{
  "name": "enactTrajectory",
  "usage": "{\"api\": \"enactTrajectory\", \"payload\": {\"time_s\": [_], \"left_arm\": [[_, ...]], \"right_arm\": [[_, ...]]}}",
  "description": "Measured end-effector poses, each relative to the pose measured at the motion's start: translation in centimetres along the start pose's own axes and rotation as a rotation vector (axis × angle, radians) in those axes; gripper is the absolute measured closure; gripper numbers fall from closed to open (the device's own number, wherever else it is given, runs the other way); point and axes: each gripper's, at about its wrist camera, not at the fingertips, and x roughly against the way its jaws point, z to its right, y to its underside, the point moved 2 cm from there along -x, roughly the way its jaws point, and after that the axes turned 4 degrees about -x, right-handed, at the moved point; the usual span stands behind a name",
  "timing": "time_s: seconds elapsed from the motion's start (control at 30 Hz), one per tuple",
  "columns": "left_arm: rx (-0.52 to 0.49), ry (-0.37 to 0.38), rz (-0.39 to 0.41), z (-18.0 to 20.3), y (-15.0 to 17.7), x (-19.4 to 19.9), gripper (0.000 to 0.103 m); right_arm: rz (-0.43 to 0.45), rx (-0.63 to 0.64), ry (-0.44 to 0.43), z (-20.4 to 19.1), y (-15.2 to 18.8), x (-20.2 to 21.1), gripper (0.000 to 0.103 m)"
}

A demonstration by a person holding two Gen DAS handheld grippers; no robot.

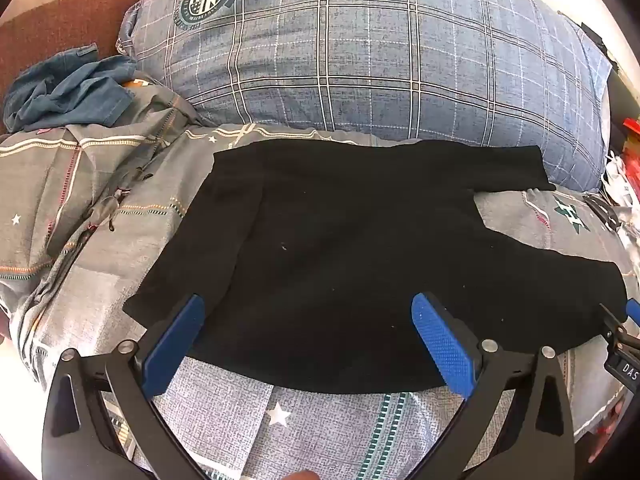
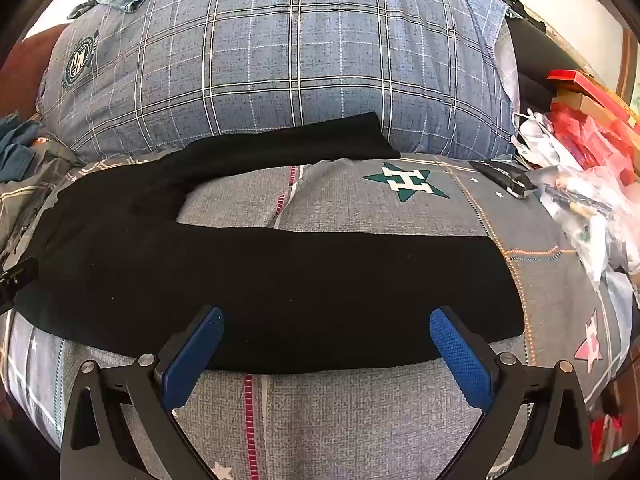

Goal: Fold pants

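We see black pants (image 1: 360,248) flat on the bed (image 2: 360,420), legs toward three o'clock. Our left gripper (image 1: 308,320) and right gripper (image 2: 326,324) hover at their six o'clock edge, fingers spread wide, empty.

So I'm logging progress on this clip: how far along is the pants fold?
Done: the black pants lie spread flat on the grey bedding, both legs still apart, pointing right. In hand: nothing is gripped; the left gripper and right gripper hang open over the near edge. Left: every fold, starting with laying one leg onto the other.
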Motion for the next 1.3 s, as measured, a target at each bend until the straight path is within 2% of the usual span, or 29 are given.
{"api": "enactTrajectory", "payload": {"time_s": [0.13, 0.3, 0.57, 0.73, 0.87, 1.03, 1.17, 1.3], "left_arm": [[0.001, 0.006, -0.006, -0.2, 0.1, -0.1, 0.0], [-0.008, 0.004, -0.071, 0.1, 0.2, -0.7, 0.0], [0.095, -0.011, -0.069, -1.4, 2.5, -0.7, 0.0], [0.118, -0.02, -0.084, -1.9, 3.1, -0.4, 0.0], [0.066, -0.044, -0.051, -1.3, 3.3, 0.4, 0.0], [-0.06, 0.006, -0.027, 0.8, 3.8, 1.2, 0.0], [-0.072, 0.038, -0.073, 1.8, 4.0, 1.0, 0.0], [-0.057, 0.028, -0.073, 1.7, 3.7, 0.8, 0.0]], "right_arm": [[0.001, 0.002, 0.008, 0.1, 0.0, 0.0, 0.0], [0.001, -0.003, 0.027, 0.6, 0.0, -0.1, 0.0], [0.008, -0.017, 0.059, 1.8, 0.3, 0.5, 0.0], [0.008, -0.035, 0.069, 2.9, 0.6, 0.4, 0.0], [0.01, -0.051, 0.077, 3.5, 0.9, 0.6, 0.0], [0.018, -0.057, 0.083, 3.9, 1.1, 1.2, 0.0], [0.024, -0.06, 0.085, 4.2, 1.1, 1.6, 0.0], [0.026, -0.061, 0.09, 4.6, 1.2, 1.9, 0.0]]}}
